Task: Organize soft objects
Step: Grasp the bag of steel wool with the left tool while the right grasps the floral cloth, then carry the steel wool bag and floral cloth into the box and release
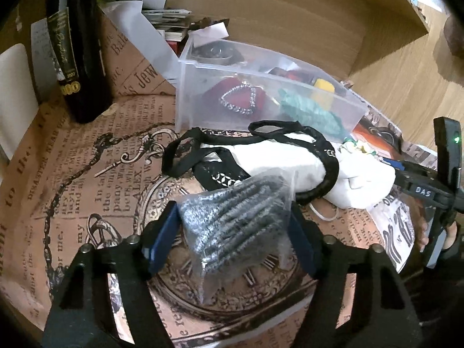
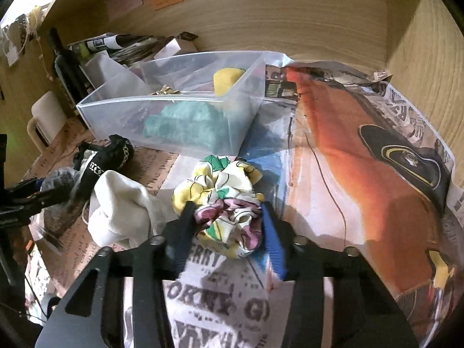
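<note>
My left gripper (image 1: 233, 217) is shut on a clear bag of grey knitted fabric (image 1: 232, 217), held just above the printed paper. Behind it lies a white cloth bag (image 1: 290, 168) with black straps (image 1: 185, 156). My right gripper (image 2: 226, 214) is shut on a crumpled floral cloth (image 2: 223, 194), yellow, green and pink. The white cloth (image 2: 121, 203) lies to its left. A clear plastic bin (image 2: 174, 104) stands behind, holding a teal soft item (image 2: 185, 127) and a yellow one (image 2: 227, 79). The bin also shows in the left wrist view (image 1: 261, 98).
A dark wine bottle (image 1: 78, 52) stands at the back left. Papers and cards (image 1: 162, 14) pile behind the bin. Printed newspaper (image 2: 348, 159) covers the surface. Wooden walls (image 2: 290, 14) close the back and right. The right gripper's body (image 1: 429, 188) shows at the right of the left wrist view.
</note>
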A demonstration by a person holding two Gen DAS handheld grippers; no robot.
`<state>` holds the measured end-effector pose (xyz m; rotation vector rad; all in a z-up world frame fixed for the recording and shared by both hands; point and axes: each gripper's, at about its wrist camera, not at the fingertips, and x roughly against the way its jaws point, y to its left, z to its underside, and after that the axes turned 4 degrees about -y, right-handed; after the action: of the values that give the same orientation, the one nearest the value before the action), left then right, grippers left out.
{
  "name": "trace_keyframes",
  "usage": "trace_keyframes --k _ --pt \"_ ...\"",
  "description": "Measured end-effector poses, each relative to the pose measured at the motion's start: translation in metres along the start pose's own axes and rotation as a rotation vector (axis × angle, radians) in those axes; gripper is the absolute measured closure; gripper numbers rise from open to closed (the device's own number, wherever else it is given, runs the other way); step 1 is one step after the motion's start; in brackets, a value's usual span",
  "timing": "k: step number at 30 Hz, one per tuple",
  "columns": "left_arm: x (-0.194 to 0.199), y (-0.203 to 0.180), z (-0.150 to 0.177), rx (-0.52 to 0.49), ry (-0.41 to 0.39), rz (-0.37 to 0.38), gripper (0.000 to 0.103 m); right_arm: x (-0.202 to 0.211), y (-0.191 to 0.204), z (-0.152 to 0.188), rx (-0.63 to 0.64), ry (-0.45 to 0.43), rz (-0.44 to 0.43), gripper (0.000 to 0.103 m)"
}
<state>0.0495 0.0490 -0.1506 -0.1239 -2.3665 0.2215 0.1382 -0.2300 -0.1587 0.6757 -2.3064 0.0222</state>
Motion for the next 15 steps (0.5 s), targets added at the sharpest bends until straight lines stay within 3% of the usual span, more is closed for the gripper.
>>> trace_keyframes --k 5,15 --pt "0.004 0.000 0.002 0.005 -0.014 0.004 0.048 0.001 0.004 0.000 0.021 -0.014 0.002 0.078" --pt "0.035 0.005 -0.015 0.011 -0.112 -0.020 0.053 0.036 0.013 -0.019 0.043 -0.138 0.005 0.079"
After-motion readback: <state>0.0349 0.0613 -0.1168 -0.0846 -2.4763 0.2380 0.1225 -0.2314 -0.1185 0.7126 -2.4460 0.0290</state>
